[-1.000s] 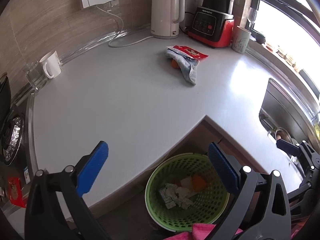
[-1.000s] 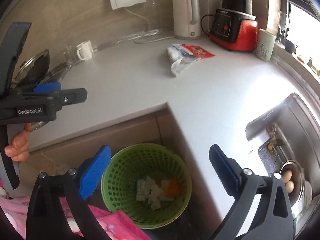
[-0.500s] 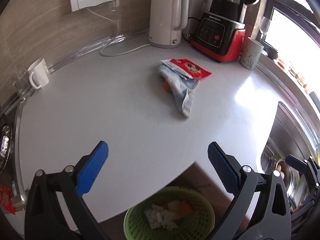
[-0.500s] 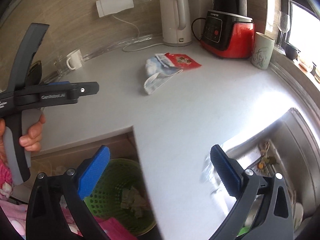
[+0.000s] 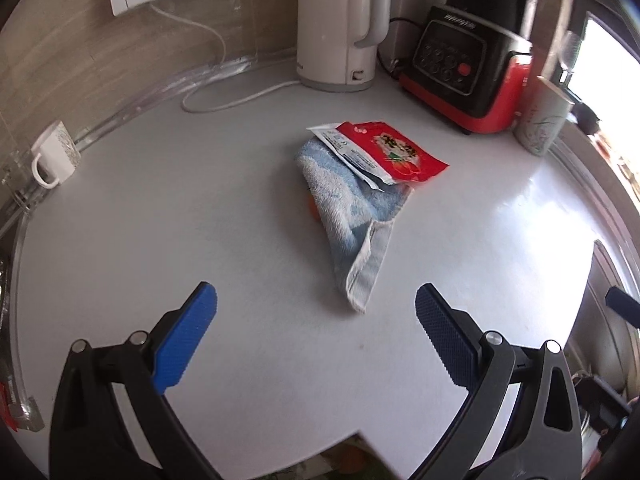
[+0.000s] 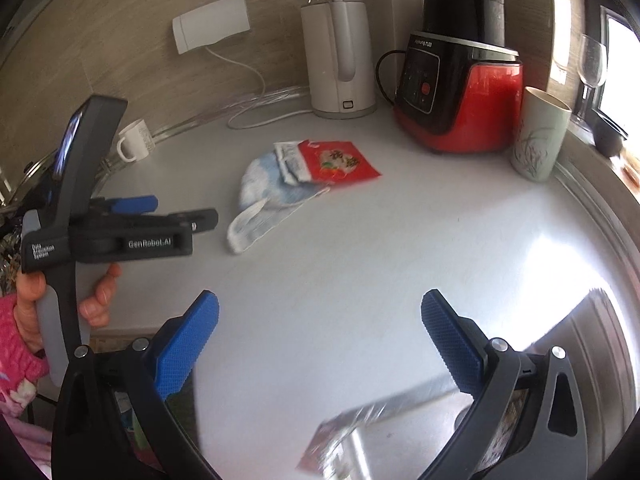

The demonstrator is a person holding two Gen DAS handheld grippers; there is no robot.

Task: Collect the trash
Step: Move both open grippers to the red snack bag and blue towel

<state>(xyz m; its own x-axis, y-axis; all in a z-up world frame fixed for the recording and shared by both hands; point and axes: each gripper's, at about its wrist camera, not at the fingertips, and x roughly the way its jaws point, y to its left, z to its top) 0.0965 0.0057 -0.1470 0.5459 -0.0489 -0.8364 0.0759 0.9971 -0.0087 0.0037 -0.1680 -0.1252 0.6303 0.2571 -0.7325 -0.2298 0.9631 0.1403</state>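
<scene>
A red snack wrapper (image 5: 394, 154) (image 6: 338, 162) and a white packet (image 5: 348, 152) (image 6: 292, 160) lie on top of a crumpled light-blue towel (image 5: 352, 212) (image 6: 264, 196) in the middle of the white counter (image 5: 160, 208). A bit of something orange (image 5: 311, 205) peeks out from under the towel's left side. My left gripper (image 5: 316, 308) hovers open just short of the towel's near corner, nothing between its blue pads. My right gripper (image 6: 320, 316) is open too, farther back over bare counter (image 6: 400, 248). The left gripper's body (image 6: 120, 236) shows at the left of the right wrist view, held by a hand.
Along the back wall stand a white kettle (image 5: 338, 28), a red-and-black blender (image 5: 472, 64) and a pale tumbler (image 5: 544, 120). A white mug (image 5: 52, 160) sits at the far left. The steel sink (image 6: 592, 360) lies at the right. A wine glass (image 6: 592, 68) stands by the window.
Both grippers moved forward from above the green trash basket to over the counter, toward the towel and wrappers. The basket has dropped out of view. Both stayed open.
</scene>
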